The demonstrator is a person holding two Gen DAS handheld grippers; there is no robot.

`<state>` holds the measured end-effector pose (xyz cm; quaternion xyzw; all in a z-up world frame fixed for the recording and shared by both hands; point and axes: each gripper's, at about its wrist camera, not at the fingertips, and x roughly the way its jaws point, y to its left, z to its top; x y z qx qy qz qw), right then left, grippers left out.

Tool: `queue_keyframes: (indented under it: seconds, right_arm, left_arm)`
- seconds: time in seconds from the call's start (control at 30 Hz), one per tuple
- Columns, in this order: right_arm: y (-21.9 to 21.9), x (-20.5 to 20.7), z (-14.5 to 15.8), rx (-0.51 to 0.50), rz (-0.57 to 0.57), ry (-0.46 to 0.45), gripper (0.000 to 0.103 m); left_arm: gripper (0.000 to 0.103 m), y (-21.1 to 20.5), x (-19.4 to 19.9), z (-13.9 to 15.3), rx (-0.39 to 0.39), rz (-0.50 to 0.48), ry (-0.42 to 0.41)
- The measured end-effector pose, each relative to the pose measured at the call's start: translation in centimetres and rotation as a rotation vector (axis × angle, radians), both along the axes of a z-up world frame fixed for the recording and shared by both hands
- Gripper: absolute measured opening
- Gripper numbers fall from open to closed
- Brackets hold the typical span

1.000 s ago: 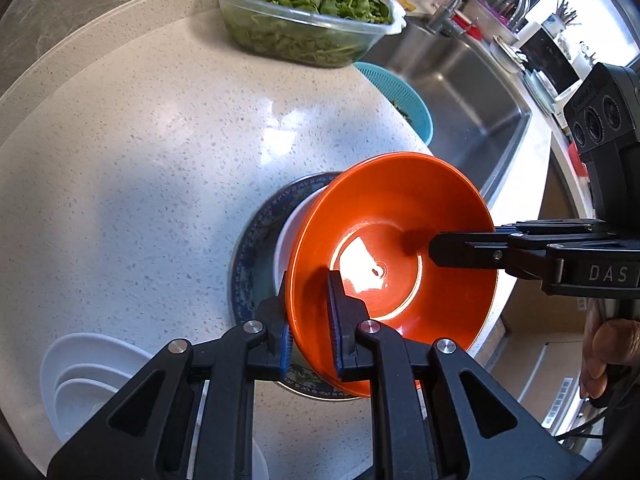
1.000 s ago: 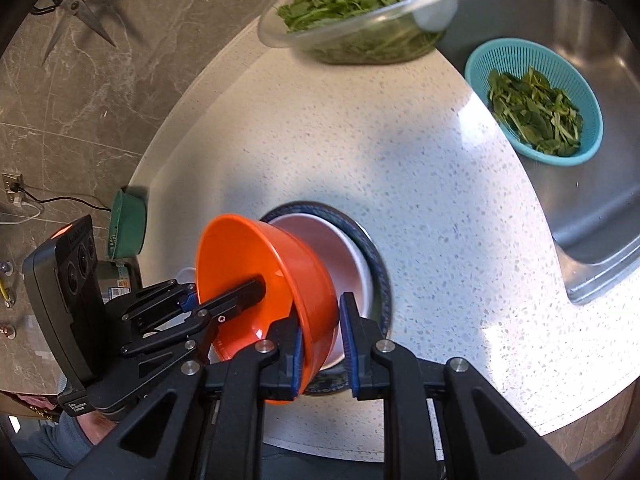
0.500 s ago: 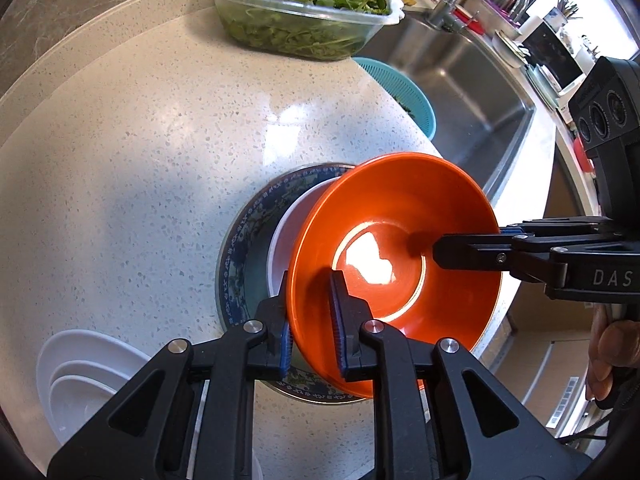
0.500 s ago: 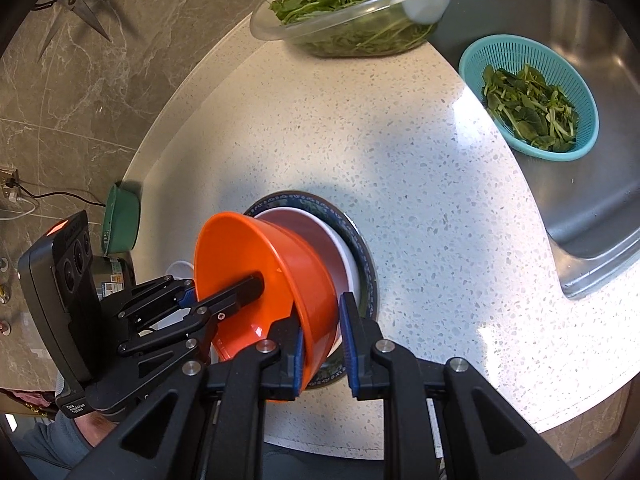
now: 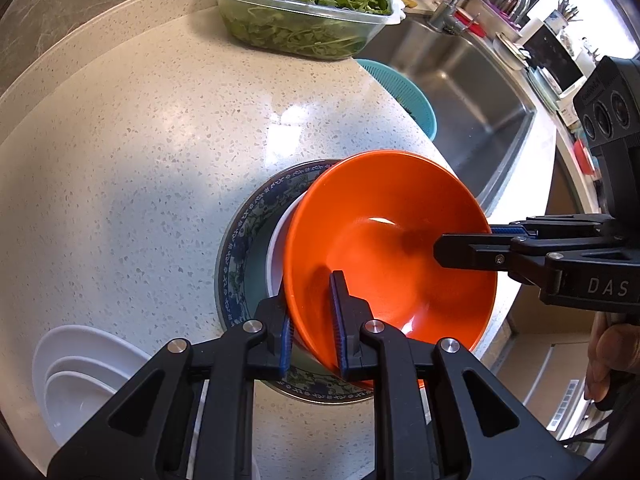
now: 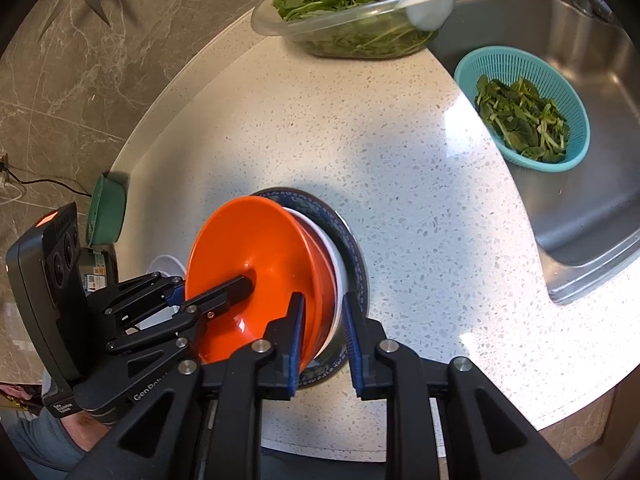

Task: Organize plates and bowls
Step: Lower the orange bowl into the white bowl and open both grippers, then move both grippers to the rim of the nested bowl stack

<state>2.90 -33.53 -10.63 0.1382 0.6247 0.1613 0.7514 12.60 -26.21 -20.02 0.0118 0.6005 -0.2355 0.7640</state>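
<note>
Two hand-held grippers are lowering an orange bowl [image 5: 384, 252] onto a stack at the near edge of a speckled countertop [image 5: 140, 152]. The left gripper [image 5: 310, 328] is clamping the bowl's near rim, one pad inside and one outside. The right gripper [image 6: 322, 334] is straddling the opposite rim, and its jaws are opening: the inner pad is lying against the orange wall while the outer pad is standing just clear of it, beside the rim of the white bowl [image 6: 340, 276] underneath. The orange bowl is tilting as it nests into that white bowl, which is sitting in a blue-patterned plate [image 5: 240, 240]. By the look of it, the step in hand is the release after stacking; the next move is likely calling for the left gripper to let go as well, and for both to be drawn straight off the rim so the bowl settles level rather than tipping. A nest of white dishes [image 5: 80, 376] is waiting just beside the plate at lower left. Farther off, a clear tub of greens [image 5: 304, 12] is sitting at the counter's back, with a teal colander [image 6: 524, 108] of leaves resting in the steel sink [image 6: 592, 184].
</note>
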Motion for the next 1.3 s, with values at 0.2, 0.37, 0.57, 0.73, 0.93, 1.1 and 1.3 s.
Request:
queue_keyframes:
  seconds: [0.2, 0.37, 0.57, 0.73, 0.93, 1.1, 1.3]
  right_arm:
    - [0.4, -0.4, 0.2, 0.007, 0.002, -0.007, 0.024]
    - [0.2, -0.4, 0.5, 0.008, -0.008, -0.02, 0.024]
    - [0.2, -0.6, 0.0, -0.012, -0.002, -0.013, 0.024]
    - [0.8, -0.7, -0.3, -0.027, 0.02, -0.014, 0.02]
    - [1.8, -0.7, -0.1, -0.088, 0.06, -0.035, 0.016]
    - [2.2, -0.6, 0.1, -0.114, 0.077, -0.046, 0.015]
    - [2.4, -0.3, 0.2, -0.136, 0.081, -0.048, 0.014]
  left_arm:
    - [0.016, 0.7, 0.0, 0.0, -0.027, 0.019, 0.001]
    - [0.017, 0.9, 0.1, 0.3, -0.04, 0.03, -0.006]
    - [0.023, 1.2, 0.0, 0.4, -0.061, 0.032, 0.001]
    - [0.048, 1.1, -0.3, 0.7, -0.092, 0.014, 0.004]
    - [0.07, 0.6, -0.6, 1.1, -0.118, -0.017, -0.005]
    - [0.096, 1.0, -0.1, 2.0, -0.144, -0.001, -0.025]
    - [0.096, 2.5, 0.7, 2.7, -0.173, 0.043, -0.028]
